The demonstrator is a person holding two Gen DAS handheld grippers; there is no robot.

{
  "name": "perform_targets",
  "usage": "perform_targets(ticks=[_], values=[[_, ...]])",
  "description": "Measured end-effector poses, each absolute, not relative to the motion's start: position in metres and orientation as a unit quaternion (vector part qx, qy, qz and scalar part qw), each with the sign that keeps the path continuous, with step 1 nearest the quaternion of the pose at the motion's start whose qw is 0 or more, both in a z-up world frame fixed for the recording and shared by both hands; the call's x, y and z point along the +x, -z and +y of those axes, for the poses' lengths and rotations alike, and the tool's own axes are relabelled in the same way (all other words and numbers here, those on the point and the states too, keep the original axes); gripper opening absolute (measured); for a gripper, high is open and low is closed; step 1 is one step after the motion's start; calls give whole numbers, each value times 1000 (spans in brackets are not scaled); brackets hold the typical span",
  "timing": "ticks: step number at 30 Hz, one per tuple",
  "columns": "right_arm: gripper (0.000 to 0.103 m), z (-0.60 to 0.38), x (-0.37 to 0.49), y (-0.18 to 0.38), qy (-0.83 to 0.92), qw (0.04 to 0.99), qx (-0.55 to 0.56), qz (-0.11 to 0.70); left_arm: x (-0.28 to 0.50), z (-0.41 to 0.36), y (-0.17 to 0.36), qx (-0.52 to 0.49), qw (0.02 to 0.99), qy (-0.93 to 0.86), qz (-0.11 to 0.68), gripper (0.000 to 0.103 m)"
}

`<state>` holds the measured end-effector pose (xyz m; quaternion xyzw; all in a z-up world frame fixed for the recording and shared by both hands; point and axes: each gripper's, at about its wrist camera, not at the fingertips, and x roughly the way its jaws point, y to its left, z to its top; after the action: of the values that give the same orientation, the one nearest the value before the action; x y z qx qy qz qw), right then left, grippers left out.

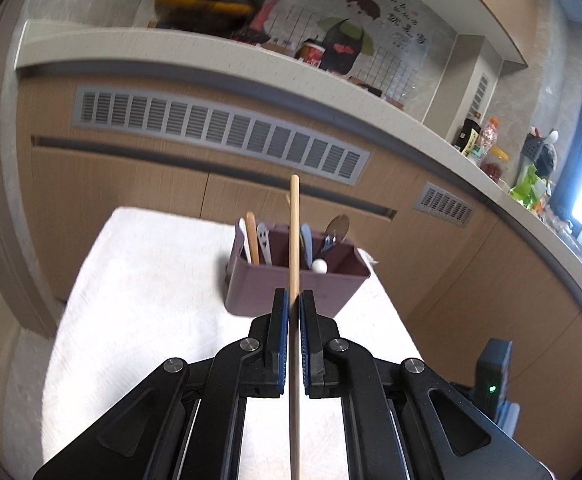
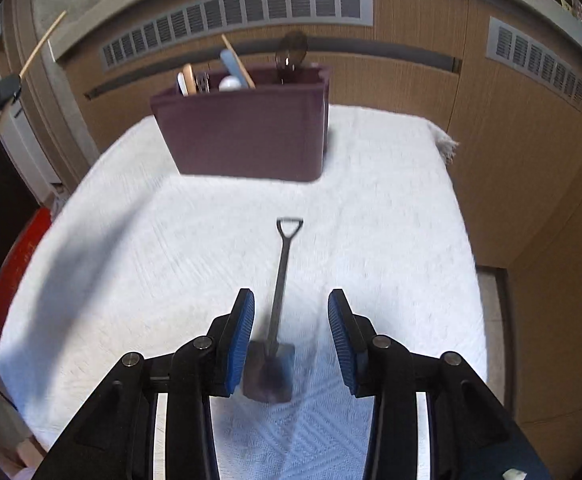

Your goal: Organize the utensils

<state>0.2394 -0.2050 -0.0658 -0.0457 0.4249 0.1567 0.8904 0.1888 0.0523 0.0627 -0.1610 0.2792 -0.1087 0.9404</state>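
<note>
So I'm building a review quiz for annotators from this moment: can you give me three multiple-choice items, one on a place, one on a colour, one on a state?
1. Where does the shovel-shaped spoon lie?
A. In the holder
B. On the white towel, in front of the right gripper
C. In the left gripper

2. What colour is the utensil holder?
A. Dark purple-maroon
B. Green
C. Yellow

3. What is the state of the left gripper?
A. Open, with nothing in it
B. Shut on a metal fork
C. Shut on a wooden chopstick

Answers: 1 B, the spoon lies flat on the towel with its blade between the open fingers. 2 A, both views show maroon walls. 3 C, the blue pads press the stick from both sides.
</note>
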Motion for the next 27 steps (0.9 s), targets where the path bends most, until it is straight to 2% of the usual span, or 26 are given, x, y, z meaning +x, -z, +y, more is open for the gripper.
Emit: perform_targets(ticks=[4,10,12,14,17,27], values=[[32,-195,255,79,-169,879,-40,443,188,52,-52,-164,937,111,288,6],[18,-179,284,98,-161,869,-66,464,191,60,-41,-169,933,101,302,6],[6,-172,282,99,-151,872,-91,457,194,63,-35,-170,931,92,310,6],[5,-169,275,95,-155,872,-104,453,200,67,-26,-172,925,84,328,6],[5,-179,261,78,-180,877,-67,441,212,71,-5,-177,910,74,369,7],[5,-203,228,18,-223,901,-3,371,291,41,65,-132,815,70,560,8]])
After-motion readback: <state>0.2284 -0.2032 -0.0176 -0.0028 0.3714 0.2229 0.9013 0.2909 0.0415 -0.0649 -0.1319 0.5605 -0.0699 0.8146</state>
